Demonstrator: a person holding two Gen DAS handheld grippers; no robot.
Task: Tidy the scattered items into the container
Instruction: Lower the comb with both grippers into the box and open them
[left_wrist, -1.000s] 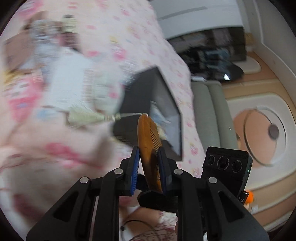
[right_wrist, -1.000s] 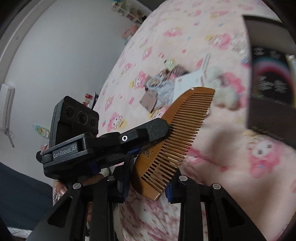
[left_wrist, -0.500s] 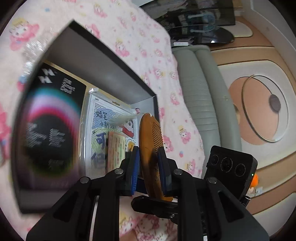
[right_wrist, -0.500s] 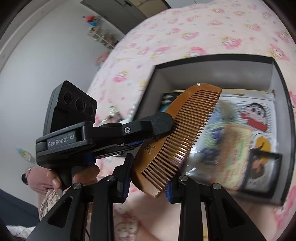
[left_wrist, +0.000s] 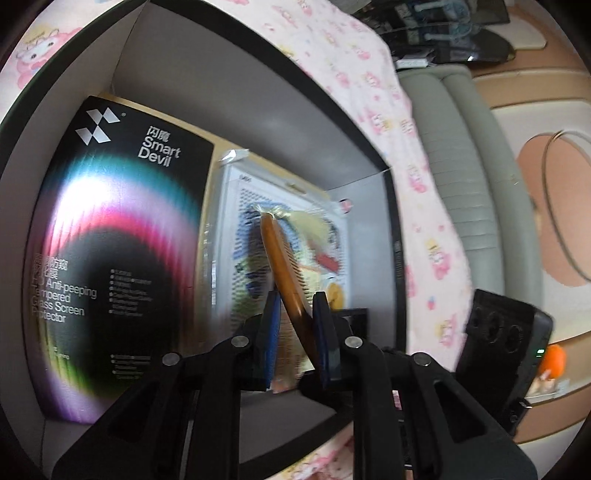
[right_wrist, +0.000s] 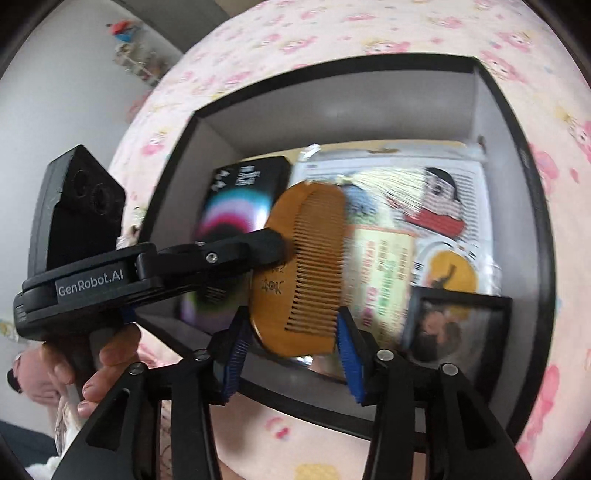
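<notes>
A brown wooden comb with a pale tassel hangs over the open black box. My left gripper comes in from the left and is shut on the comb's spine. In its own view, the left gripper clamps the comb edge-on above the box. The right gripper has its jaws opening. The comb's lower end stands between its blue pads, which sit just off the wood.
Inside the box lie a black screen-protector pack, a cartoon bead kit and a small black-framed picture. Pink patterned bedding surrounds the box. A grey padded bed edge runs at right. A person's hand grips the left tool.
Both grippers carried the comb from over the bedding to above the box and dipped lower. The right jaws have spread away from the comb; the left grip stays.
</notes>
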